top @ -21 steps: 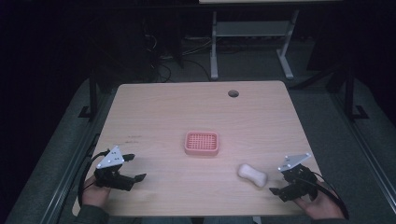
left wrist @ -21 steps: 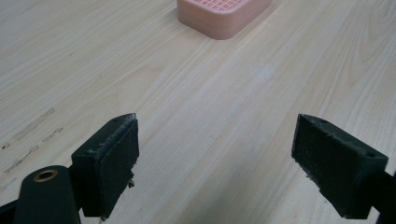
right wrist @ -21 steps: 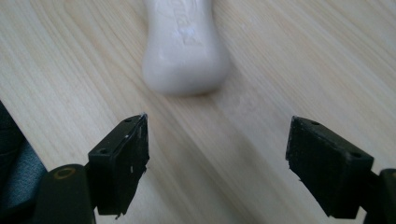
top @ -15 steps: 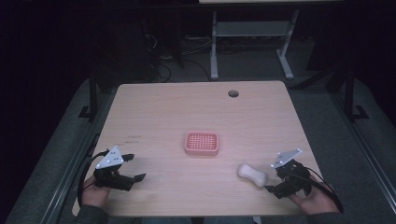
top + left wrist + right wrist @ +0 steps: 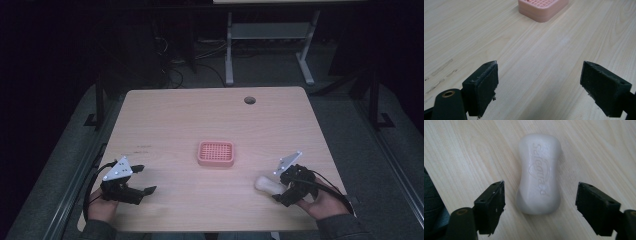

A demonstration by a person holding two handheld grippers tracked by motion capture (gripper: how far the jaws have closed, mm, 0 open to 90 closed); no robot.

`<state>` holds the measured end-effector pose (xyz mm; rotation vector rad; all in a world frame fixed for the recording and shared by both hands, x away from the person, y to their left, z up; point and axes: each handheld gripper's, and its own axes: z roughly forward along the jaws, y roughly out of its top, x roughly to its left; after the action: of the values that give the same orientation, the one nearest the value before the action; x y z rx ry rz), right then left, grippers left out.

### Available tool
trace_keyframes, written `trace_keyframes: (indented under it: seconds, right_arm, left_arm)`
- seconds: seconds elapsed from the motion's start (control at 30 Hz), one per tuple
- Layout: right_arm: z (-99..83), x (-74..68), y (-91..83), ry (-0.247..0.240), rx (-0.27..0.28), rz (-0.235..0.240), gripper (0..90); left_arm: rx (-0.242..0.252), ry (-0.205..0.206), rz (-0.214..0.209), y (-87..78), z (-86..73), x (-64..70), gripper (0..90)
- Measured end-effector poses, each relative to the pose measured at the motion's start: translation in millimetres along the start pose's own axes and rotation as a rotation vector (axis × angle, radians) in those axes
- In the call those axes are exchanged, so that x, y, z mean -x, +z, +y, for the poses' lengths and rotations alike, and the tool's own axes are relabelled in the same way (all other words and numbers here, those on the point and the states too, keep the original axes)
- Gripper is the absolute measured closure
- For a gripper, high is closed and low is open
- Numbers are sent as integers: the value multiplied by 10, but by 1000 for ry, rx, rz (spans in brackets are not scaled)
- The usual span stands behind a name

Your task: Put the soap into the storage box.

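A white bar of soap (image 5: 269, 184) (image 5: 539, 172) lies flat on the wooden table (image 5: 210, 125) at the front right. My right gripper (image 5: 283, 189) (image 5: 540, 201) is open, its jaws straddling the near end of the soap without touching it. A pink slotted soap dish (image 5: 216, 153) (image 5: 542, 7) sits at the table's middle. My left gripper (image 5: 142, 180) (image 5: 539, 86) rests open near the front left corner, nothing between its jaws, pointing toward the dish.
A round cable hole (image 5: 249, 100) is near the table's far edge. Beyond the table stands a metal desk frame (image 5: 265, 45) on a dark floor. Bare wood lies between the dish and both grippers.
My right gripper has moved left toward the soap and now has its jaws on either side of the soap's near end. The left gripper has stayed put.
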<state>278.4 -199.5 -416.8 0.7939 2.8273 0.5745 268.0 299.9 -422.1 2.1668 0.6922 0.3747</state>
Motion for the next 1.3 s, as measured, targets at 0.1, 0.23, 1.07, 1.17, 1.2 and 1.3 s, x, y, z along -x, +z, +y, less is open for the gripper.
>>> trace_keyframes:
  seconds: [0.1, 0.23, 1.07, 1.17, 1.2, 1.3]
  right_arm:
    - [58, 0, 27, -6, -10, 6, 257]
    - [144, -6, 66, -28, -32, 12, 262]
    - [349, 66, 362, -35, -189, 50, 440]
    - [349, 71, 375, -28, -197, 57, 455]
    - [348, 70, 378, -25, -198, 59, 455]
    - [348, 73, 382, -24, -199, 61, 459]
  left_arm:
    - [0, 2, 2, -5, -1, -5, 148]
    - [5, -6, 3, -11, -5, -9, 148]
    - [11, -10, -2, -10, -2, -9, 148]
    - [12, -11, -3, -12, -3, -7, 148]
    - [12, -9, -4, -11, -1, -5, 148]
    - [11, -9, -5, -9, 0, -3, 148]
